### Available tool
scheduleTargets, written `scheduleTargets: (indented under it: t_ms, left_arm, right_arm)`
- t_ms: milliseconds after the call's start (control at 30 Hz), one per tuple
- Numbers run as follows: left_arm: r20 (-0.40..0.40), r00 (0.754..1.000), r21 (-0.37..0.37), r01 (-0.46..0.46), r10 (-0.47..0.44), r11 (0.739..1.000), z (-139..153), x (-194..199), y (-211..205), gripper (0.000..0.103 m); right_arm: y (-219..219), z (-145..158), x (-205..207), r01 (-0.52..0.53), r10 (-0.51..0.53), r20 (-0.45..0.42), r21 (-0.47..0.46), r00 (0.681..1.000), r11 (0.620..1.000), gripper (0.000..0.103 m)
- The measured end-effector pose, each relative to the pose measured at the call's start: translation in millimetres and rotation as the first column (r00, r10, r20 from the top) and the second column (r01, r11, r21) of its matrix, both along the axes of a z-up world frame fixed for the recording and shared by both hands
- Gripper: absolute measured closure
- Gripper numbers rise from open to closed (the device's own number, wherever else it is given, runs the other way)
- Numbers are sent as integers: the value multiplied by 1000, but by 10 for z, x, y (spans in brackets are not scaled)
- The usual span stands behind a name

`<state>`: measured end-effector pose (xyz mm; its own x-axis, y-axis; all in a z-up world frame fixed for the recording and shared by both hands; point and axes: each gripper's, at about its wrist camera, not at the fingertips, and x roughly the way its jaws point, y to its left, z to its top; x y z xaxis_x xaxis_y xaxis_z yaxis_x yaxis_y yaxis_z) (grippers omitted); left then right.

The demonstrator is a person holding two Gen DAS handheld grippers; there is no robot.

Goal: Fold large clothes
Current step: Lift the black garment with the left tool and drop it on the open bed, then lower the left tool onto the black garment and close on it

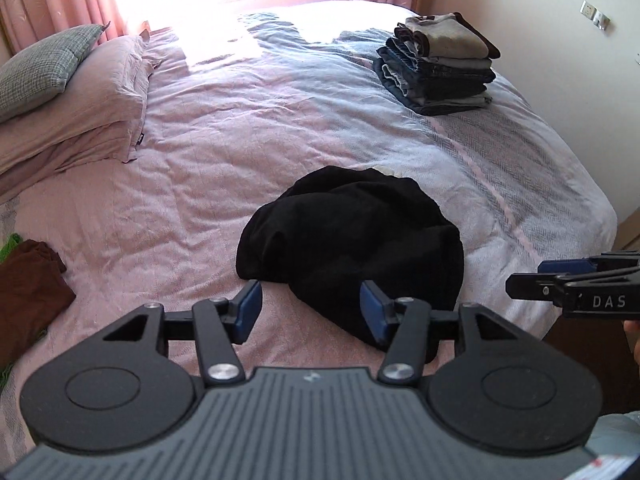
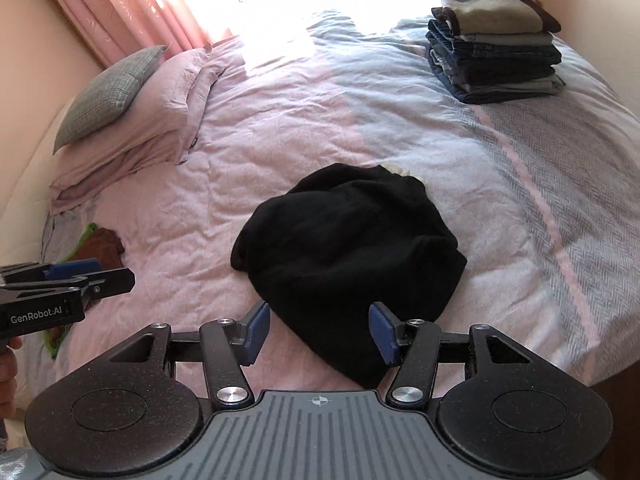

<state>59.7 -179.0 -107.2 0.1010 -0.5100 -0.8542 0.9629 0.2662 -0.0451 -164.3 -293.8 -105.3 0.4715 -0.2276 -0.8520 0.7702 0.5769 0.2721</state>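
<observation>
One stack (image 1: 438, 66) of folded clothes, far corner of bed (image 1: 280, 120): done. One black garment (image 1: 352, 252), crumpled, near edge: unfolded, next in hand by my reading. Brown item (image 1: 28, 292) at left: waiting. Left gripper (image 1: 310, 312) and right gripper (image 2: 320, 330): jaws apart, gripping nothing.

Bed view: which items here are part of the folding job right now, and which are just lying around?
In the job:
black garment, crumpled
stack of folded clothes
left gripper, open
right gripper, open

Lying about:
pillows
grey cushion
brown cloth, possibly next
curtains
</observation>
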Motion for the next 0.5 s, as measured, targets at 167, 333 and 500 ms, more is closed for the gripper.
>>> scheduleTargets:
  t_ms: [167, 333, 500]
  left_arm:
    - [-20, 998, 17, 60, -60, 998, -94, 6, 194, 53]
    - [-17, 997, 6, 79, -79, 997, -78, -58, 217, 53]
    - [11, 998, -8, 67, -67, 998, -33, -151, 40, 52]
  right_arm:
    - [309, -94, -69, 69, -69, -9, 24, 998, 997, 51]
    - [347, -56, -121, 83, -83, -11, 14, 996, 996, 51]
    - [148, 2, -153, 49, -49, 13, -13, 999, 999, 51]
